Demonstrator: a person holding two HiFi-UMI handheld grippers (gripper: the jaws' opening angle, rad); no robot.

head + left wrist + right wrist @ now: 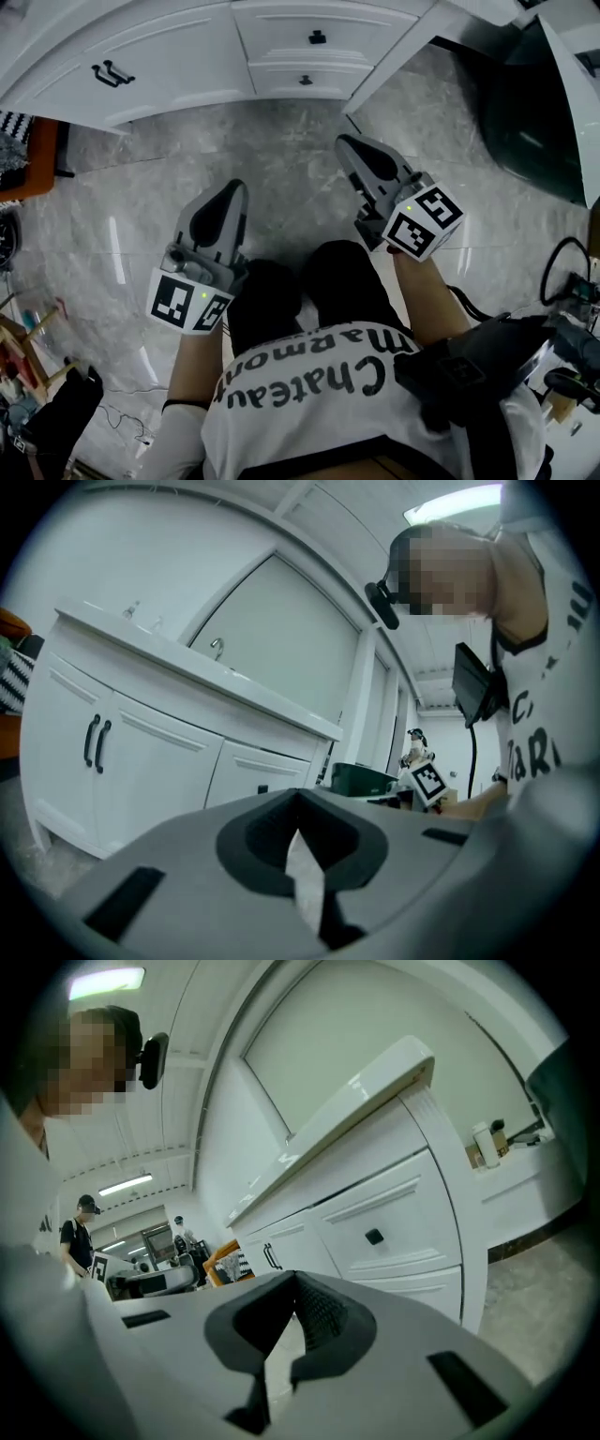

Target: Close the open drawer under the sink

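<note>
The white sink cabinet runs along the top of the head view. Its two stacked drawers, the upper drawer and the lower drawer, each carry a black knob; whether either stands out from the cabinet face I cannot tell. Both drawers also show in the right gripper view, upper drawer above lower drawer. My left gripper and right gripper hover over the marble floor, short of the cabinet. Both are shut with nothing in them. The jaws of the left gripper and right gripper meet at their tips.
Double doors with black handles sit left of the drawers. A dark green bin stands at the right, an orange stool at the left, cables at the right edge. My knees are below the grippers.
</note>
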